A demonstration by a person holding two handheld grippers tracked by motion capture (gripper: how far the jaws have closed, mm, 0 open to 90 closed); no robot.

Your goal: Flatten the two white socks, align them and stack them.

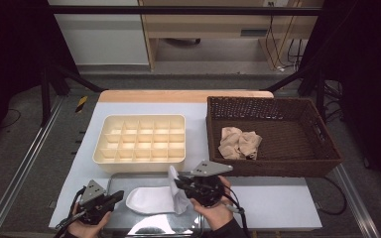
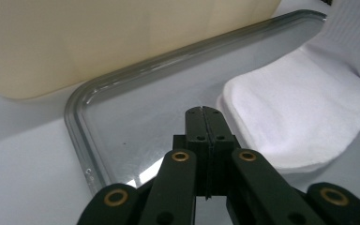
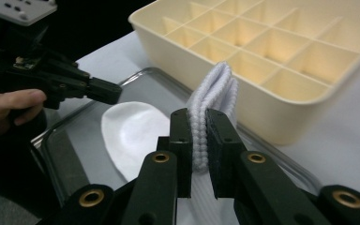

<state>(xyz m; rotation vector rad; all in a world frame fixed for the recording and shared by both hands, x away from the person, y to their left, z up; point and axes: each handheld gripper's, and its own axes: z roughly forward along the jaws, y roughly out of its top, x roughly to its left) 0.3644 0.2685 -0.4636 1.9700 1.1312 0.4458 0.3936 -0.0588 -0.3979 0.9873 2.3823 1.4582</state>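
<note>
my right gripper (image 3: 199, 129): clenched on the cuff end of the white sock (image 1: 151, 200); in the right gripper view the ribbed folds stand up between my two black jaws and poke out above them.
my left gripper (image 2: 203, 112): jaws pressed flat together with nothing between them, tip hovering over the bare metal of the tray; in the high view it sits at about 7 o'clock of the table, its tip pointing toward 3 o'clock.
white sock: toe end lies flat on the tray, rounded tip toward 9 o'clock; the cuff end is lifted off the tray at 3 o'clock, where my right gripper has it pinched upright.
sock and left gripper: the toe lies just beside my left jaw tips, to their right in the left gripper view; i cannot tell if they touch.
metal tray (image 1: 116, 179): shiny, rounded corners, at the near edge of the table around 6 o'clock, just in front of the divided box.
divided box (image 1: 140, 138): cream plastic, a grid of open compartments, at about 10 o'clock of the table centre; every compartment i can see holds nothing.
wicker basket (image 1: 327, 144): dark brown, at 3 o'clock of the divided box, close beside it.
beige cloth (image 1: 239, 143): crumpled in the basket's left half.
my hands: each wrapped around a gripper at the table's near edge.
</note>
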